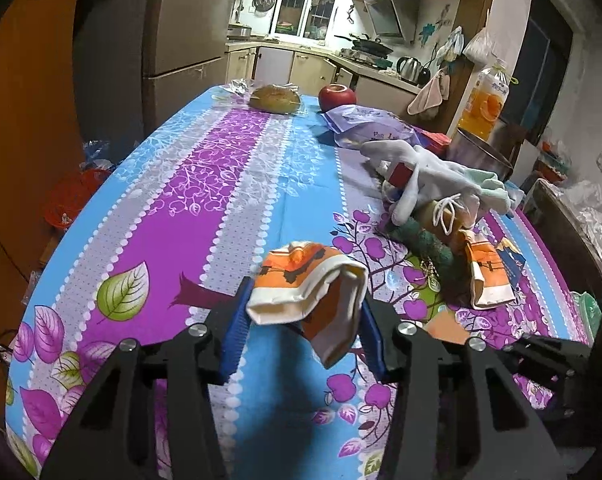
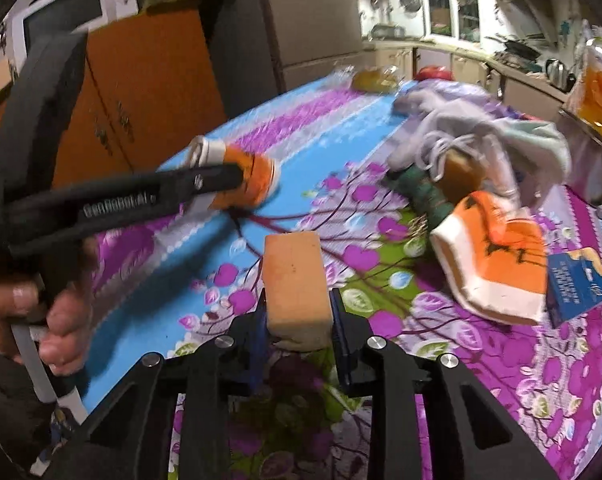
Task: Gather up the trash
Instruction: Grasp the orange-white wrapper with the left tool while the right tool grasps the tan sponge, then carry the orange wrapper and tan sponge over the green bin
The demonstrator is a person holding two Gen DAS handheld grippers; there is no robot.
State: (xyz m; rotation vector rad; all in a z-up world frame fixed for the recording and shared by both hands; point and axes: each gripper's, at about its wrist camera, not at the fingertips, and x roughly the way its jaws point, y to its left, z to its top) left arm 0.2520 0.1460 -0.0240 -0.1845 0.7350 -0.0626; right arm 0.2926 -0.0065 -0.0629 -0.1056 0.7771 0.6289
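A crushed orange-and-white paper cup [image 1: 305, 292] sits between the blue pads of my left gripper [image 1: 305, 304], which is shut on it just above the flowered tablecloth [image 1: 189, 184]. The right wrist view shows that same left gripper [image 2: 241, 180] from the side, with the cup [image 2: 257, 184] at its tip. My right gripper [image 2: 299, 304] is shut on an orange sponge block [image 2: 295, 288] that stands upright between its pads. A second crushed orange-and-white cup [image 2: 497, 268] lies on the table to the right, also visible as the second cup [image 1: 487, 276].
To the right is a pile with white gloves [image 1: 429, 176], a green scrubber [image 1: 421, 240] and a blue card [image 2: 577, 284]. Farther back are bagged bread [image 1: 275, 98], an apple [image 1: 337, 96], a purple bag [image 1: 365, 124], a metal pot [image 1: 481, 156] and a juice bottle [image 1: 485, 104]. A red basket [image 1: 71, 200] stands on the floor left.
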